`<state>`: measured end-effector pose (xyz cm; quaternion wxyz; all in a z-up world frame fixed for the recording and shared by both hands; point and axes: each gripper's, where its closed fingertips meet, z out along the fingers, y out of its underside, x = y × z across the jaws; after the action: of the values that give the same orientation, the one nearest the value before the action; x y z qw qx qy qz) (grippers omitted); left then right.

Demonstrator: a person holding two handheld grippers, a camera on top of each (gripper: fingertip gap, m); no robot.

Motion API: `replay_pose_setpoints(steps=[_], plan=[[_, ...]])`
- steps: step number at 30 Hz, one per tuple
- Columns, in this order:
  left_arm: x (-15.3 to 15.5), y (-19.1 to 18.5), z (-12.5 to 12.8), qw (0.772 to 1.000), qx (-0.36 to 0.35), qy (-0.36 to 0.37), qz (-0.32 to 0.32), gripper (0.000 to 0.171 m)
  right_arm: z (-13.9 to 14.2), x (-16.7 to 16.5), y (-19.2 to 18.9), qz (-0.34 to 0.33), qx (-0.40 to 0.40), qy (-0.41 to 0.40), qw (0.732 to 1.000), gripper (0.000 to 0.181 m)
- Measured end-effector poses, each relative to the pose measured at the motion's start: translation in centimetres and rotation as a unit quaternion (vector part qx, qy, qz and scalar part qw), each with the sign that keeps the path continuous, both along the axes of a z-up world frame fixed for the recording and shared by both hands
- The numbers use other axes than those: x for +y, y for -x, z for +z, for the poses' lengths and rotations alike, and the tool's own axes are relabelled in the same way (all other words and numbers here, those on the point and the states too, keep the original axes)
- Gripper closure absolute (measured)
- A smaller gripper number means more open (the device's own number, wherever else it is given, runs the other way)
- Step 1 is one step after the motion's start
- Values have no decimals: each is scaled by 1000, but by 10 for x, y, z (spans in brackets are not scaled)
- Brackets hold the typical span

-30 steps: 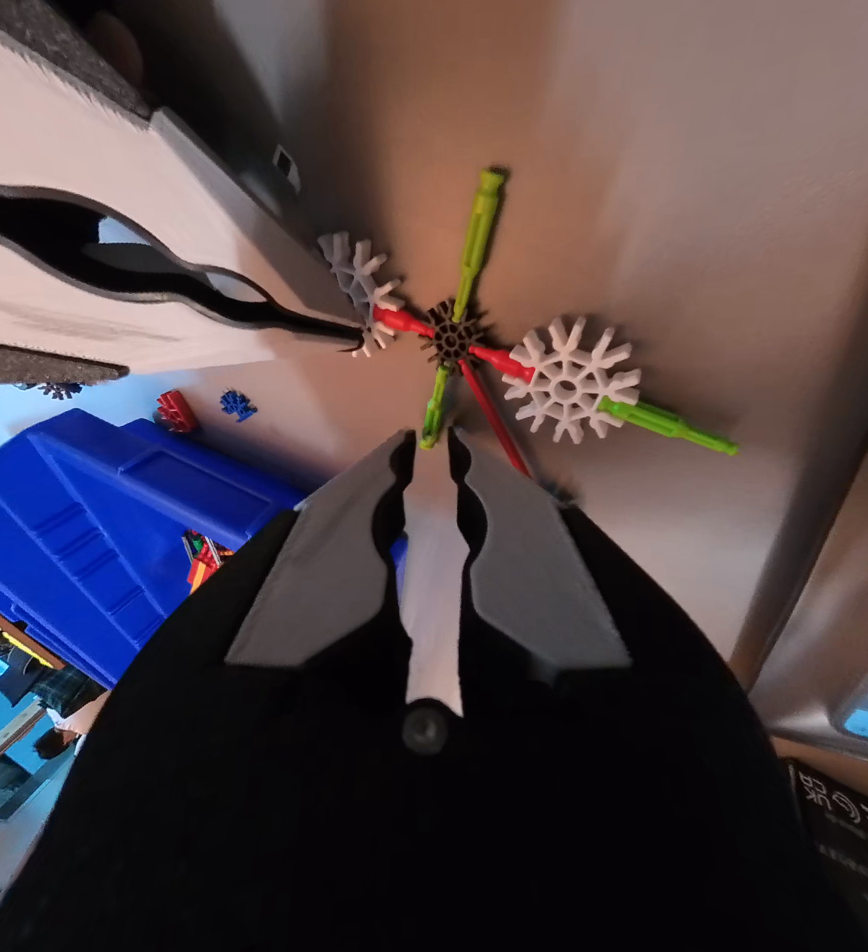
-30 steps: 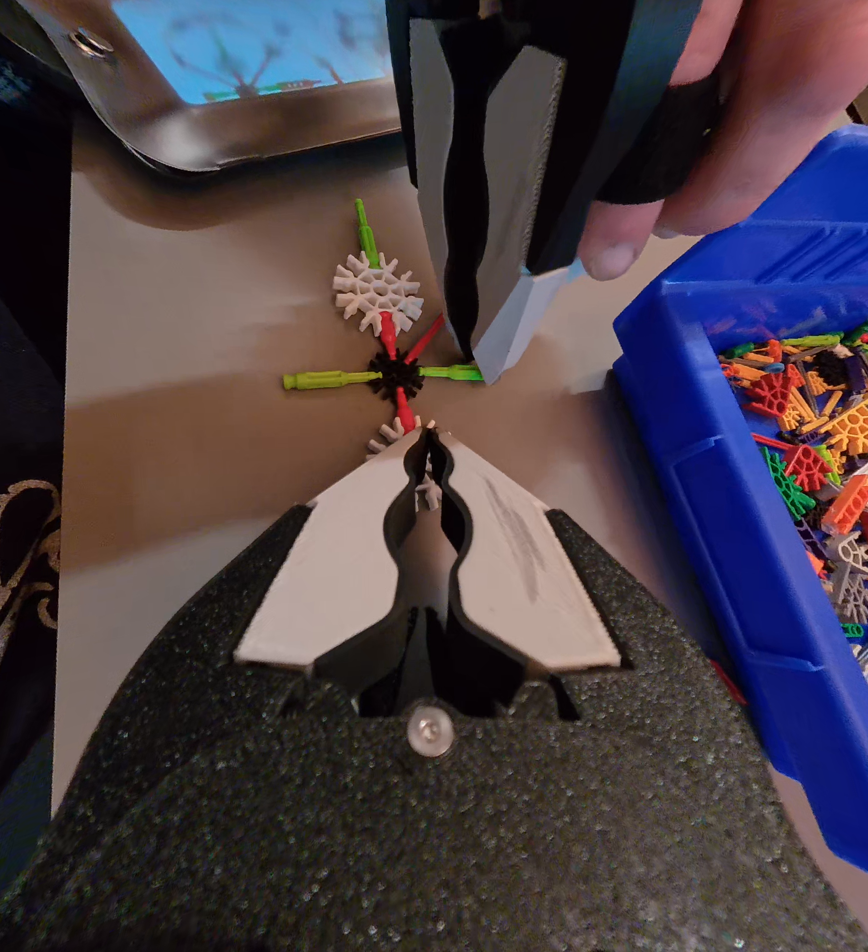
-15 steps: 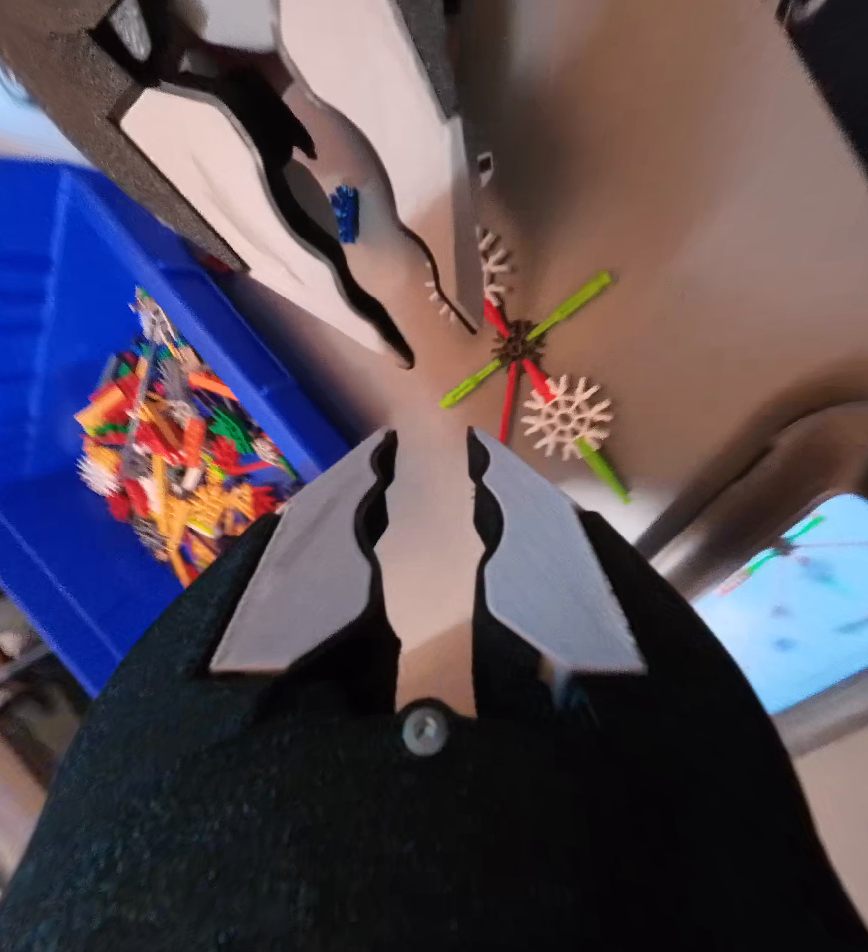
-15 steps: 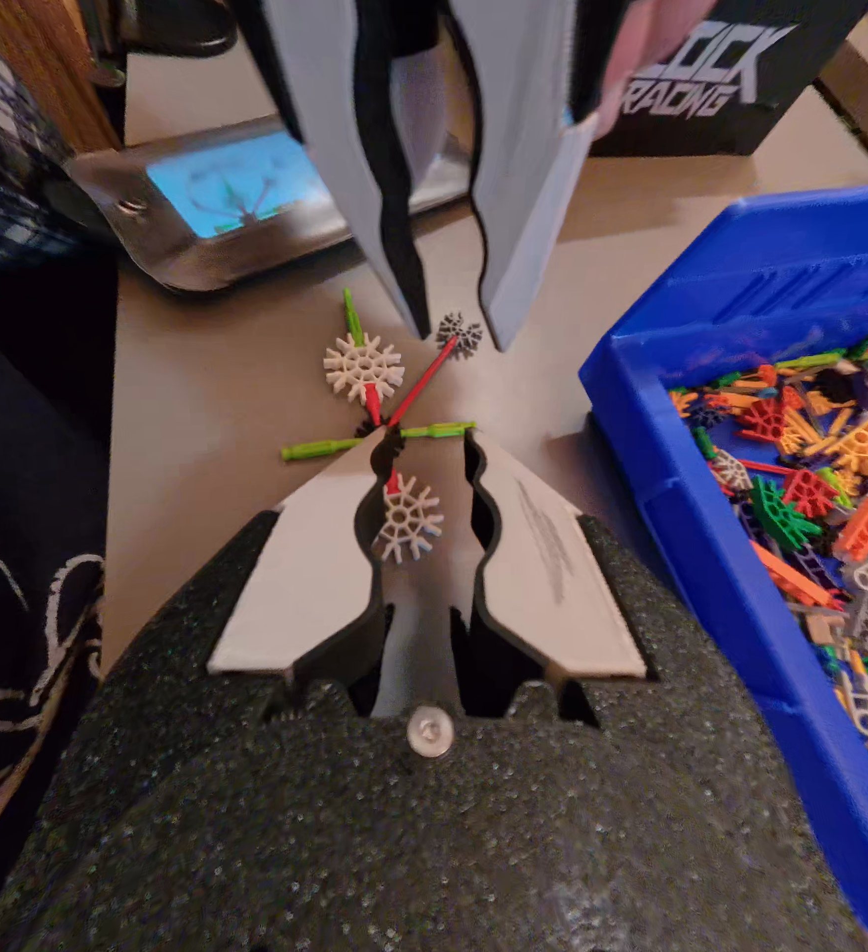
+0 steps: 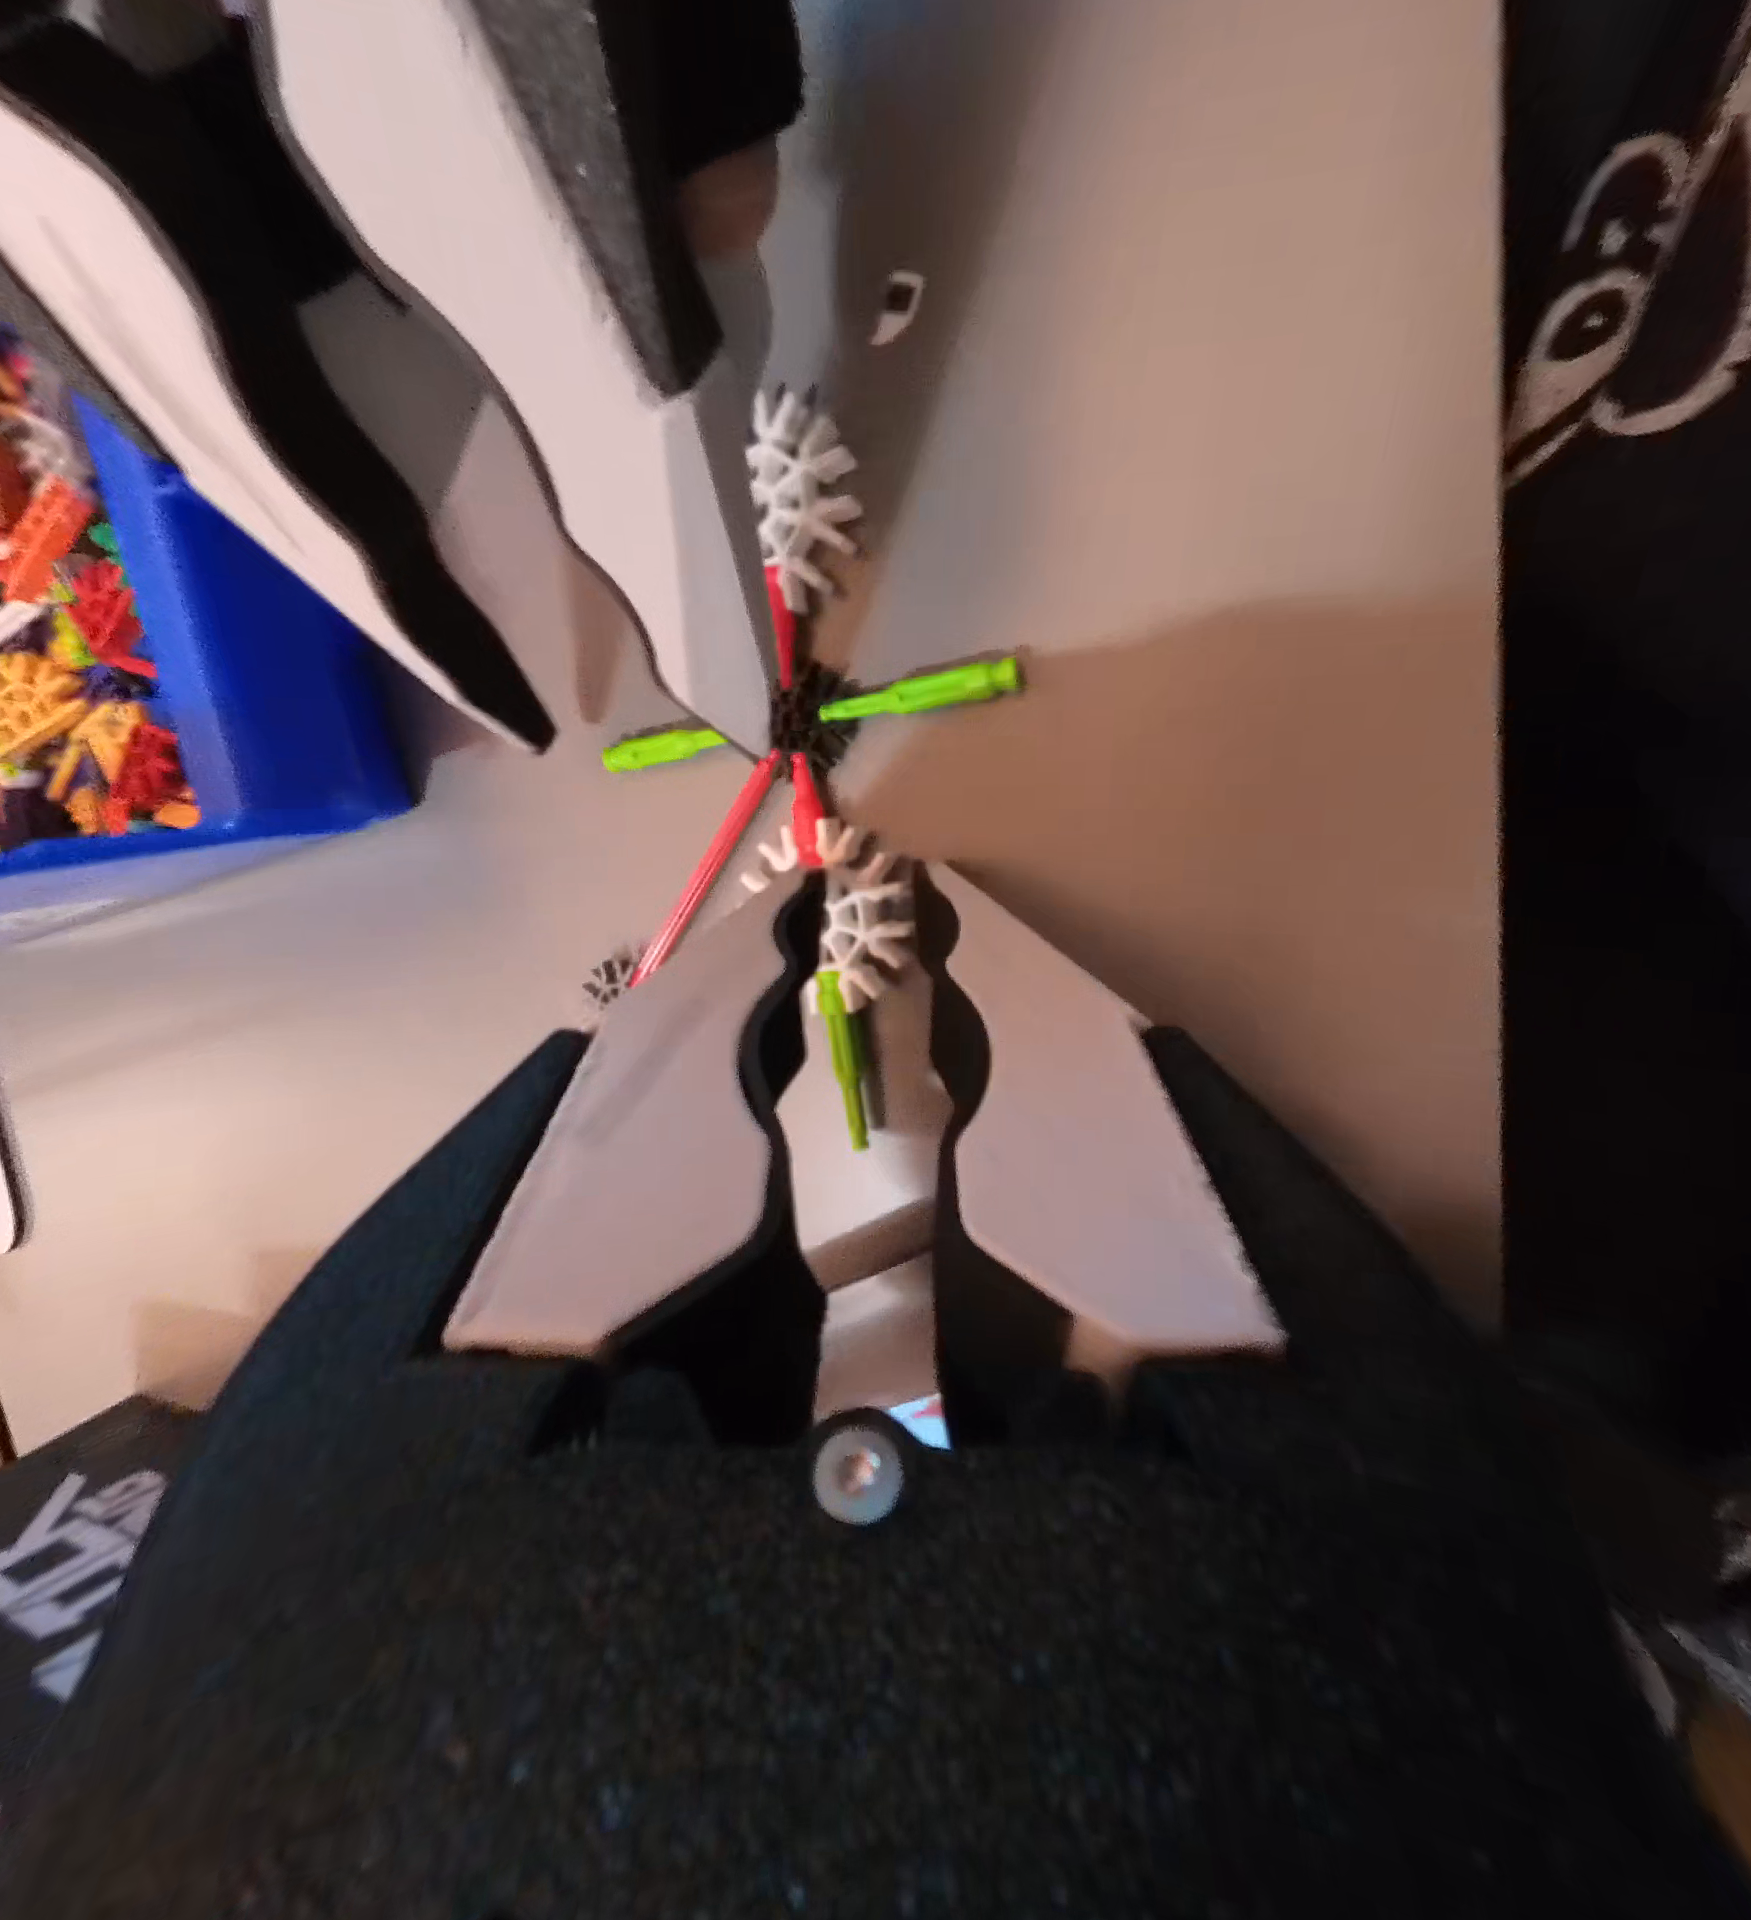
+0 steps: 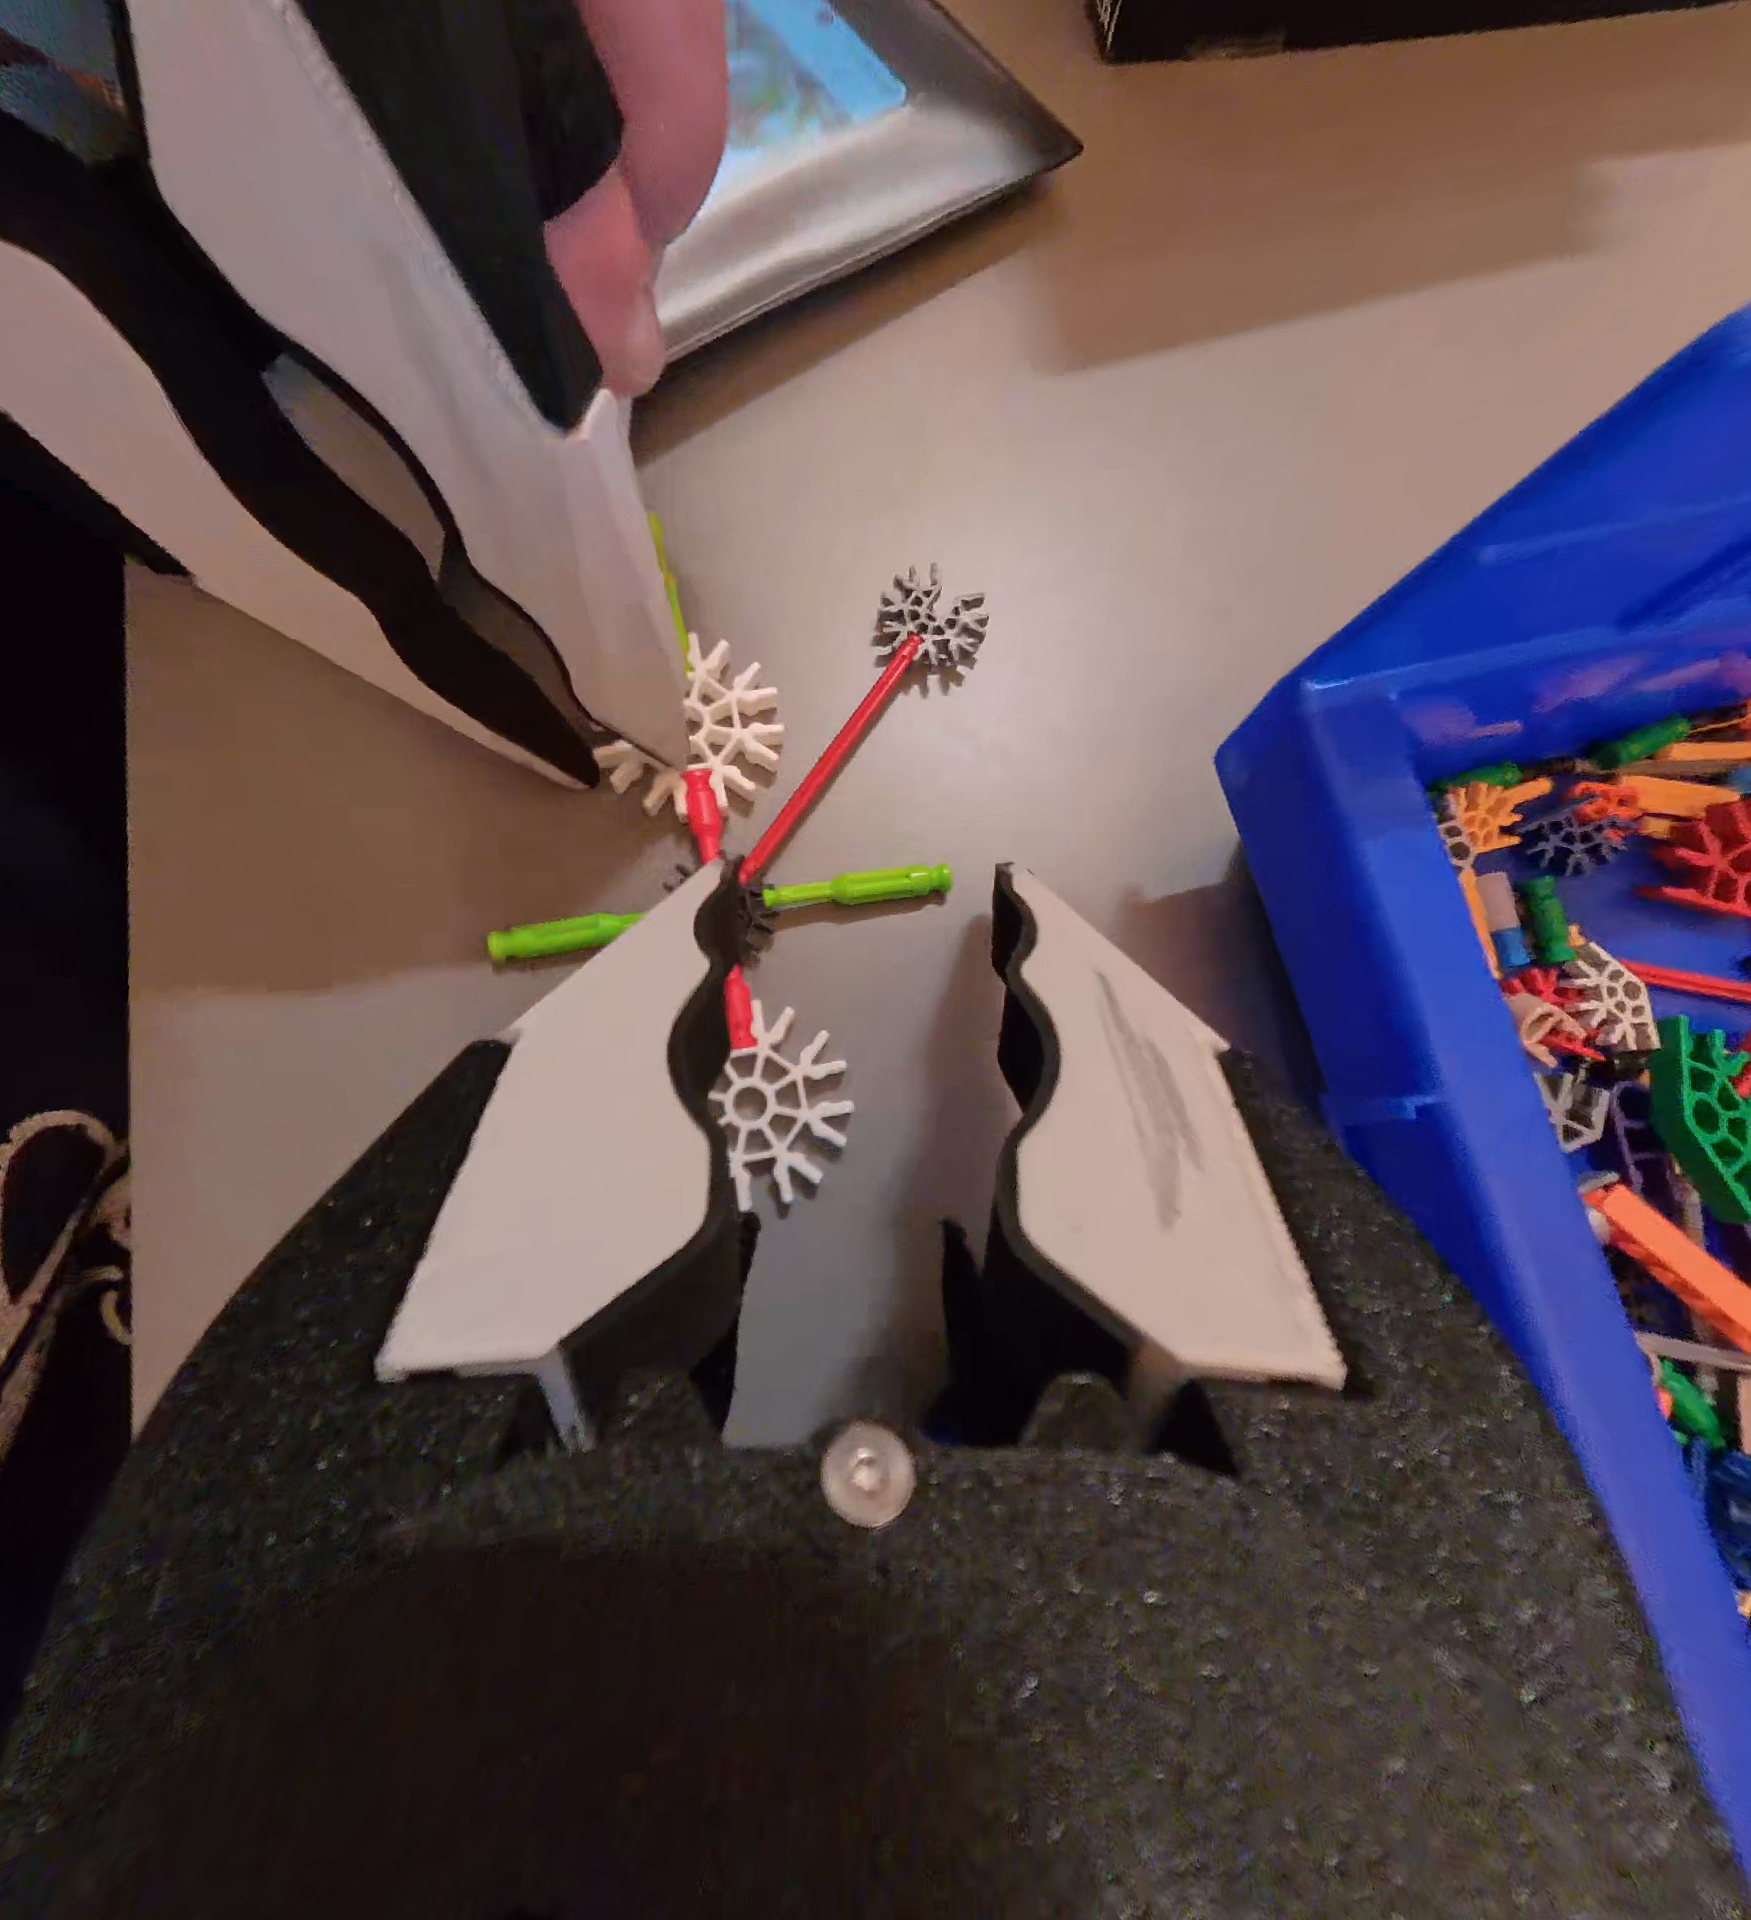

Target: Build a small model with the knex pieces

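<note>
The left gripper [image 5: 855, 914] has its jaws a little apart around a white snowflake connector [image 5: 855, 930], with the tips on either side of it; whether they press on it I cannot tell. The view is blurred. A short green rod [image 5: 850, 1060] sticks out of that connector back between the fingers. The right gripper [image 6: 855, 894] is spread wide and grips nothing; its left fingertip lies over a black hub [image 6: 741, 914], and a second white snowflake [image 6: 777, 1107] lies on the table between its fingers.

Both snowflakes belong to one toy build lying flat on the tan table [image 6: 1162, 520]. The black hub sits at the middle. Two short red rods join it to the two white snowflakes on opposite sides. Two green rods [image 6: 855, 888] stick out sideways, one each way. A long thin red rod [image 6: 829, 758] runs off at a slant to a small grey connector [image 6: 928, 623].

Just right of the build stands a blue bin [image 6: 1370, 935] heaped with mixed coloured pieces. Beyond the build lies a silver-framed tablet [image 6: 850, 177], and dark printed cloth [image 5: 1660, 520] edges the table.
</note>
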<state>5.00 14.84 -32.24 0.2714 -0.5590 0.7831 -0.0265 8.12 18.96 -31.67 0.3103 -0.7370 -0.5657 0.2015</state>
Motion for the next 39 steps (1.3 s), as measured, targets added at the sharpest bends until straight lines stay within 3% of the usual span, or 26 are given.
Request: replay_pose_setpoints(steps=[6, 14, 16, 22, 32, 34, 39], plan=[[-1, 0, 0, 1000, -21, 7, 2, 158, -5, -2, 3, 15, -2, 16, 1000, 145], [2, 0, 0, 1000, -28, 3, -2, 159, -4, 1, 3, 16, 17, 28, 999, 146], [2, 0, 0, 1000, -28, 3, -1, 159, -2, 3, 2, 14, 22, 20, 999, 159], [2, 0, 0, 1000, -31, -1, 1, 160, 4, 0, -1, 20, 37, 19, 999, 156], [-2, -2, 1, 999, -35, 8, 29, 160, -3, 42, -19, -122, -33, -26, 992, 160], [-3, -5, 1, 998, -41, 9, 38, 160, -8, 46, -20, -139, -38, -25, 989, 175], [-5, -8, 3, 997, -46, 2, 61, 155, -8, 47, -20, -149, -32, -2, 988, 176]])
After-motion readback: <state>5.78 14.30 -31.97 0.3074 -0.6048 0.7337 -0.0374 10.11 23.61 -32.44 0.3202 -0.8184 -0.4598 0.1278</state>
